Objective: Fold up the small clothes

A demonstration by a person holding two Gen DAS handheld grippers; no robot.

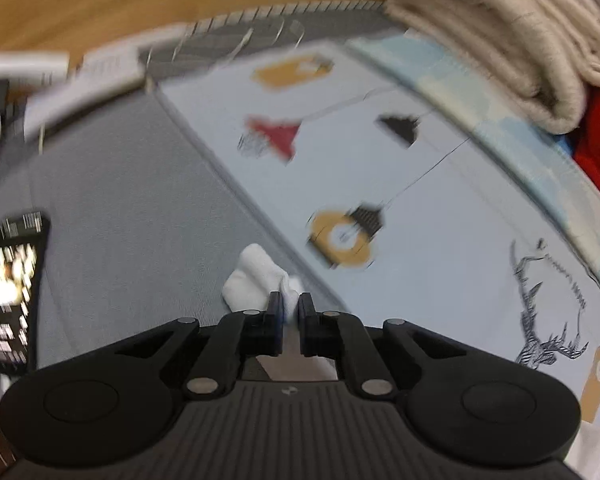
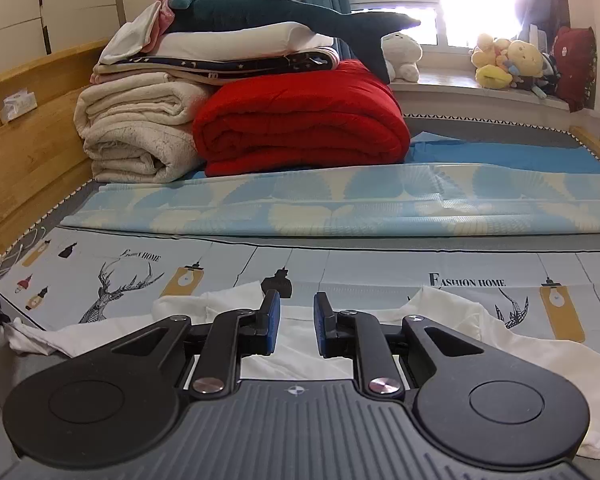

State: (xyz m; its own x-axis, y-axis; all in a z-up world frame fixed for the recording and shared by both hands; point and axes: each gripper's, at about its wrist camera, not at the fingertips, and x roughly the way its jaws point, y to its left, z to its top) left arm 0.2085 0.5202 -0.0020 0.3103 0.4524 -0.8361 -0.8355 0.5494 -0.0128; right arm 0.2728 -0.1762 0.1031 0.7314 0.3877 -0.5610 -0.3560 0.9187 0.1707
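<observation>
A white garment [image 2: 292,344] lies spread on the printed light-blue sheet [image 2: 340,268] at the bed's near edge. My left gripper [image 1: 288,306] is shut on a bunched white end of the garment [image 1: 256,276], held over the grey mattress beside the sheet's edge; this view is motion-blurred. That pinched end shows at the far left of the right wrist view [image 2: 20,334]. My right gripper [image 2: 296,310] is open, its blue-padded fingers [image 2: 274,312] apart just above the garment's middle, holding nothing.
A phone [image 1: 14,292] with a lit screen lies on the grey mattress [image 1: 120,208] at left. Folded beige blankets [image 2: 136,132], a red quilt [image 2: 300,124] and stacked bedding stand at the back. A wooden bed frame [image 2: 32,152] runs along the left.
</observation>
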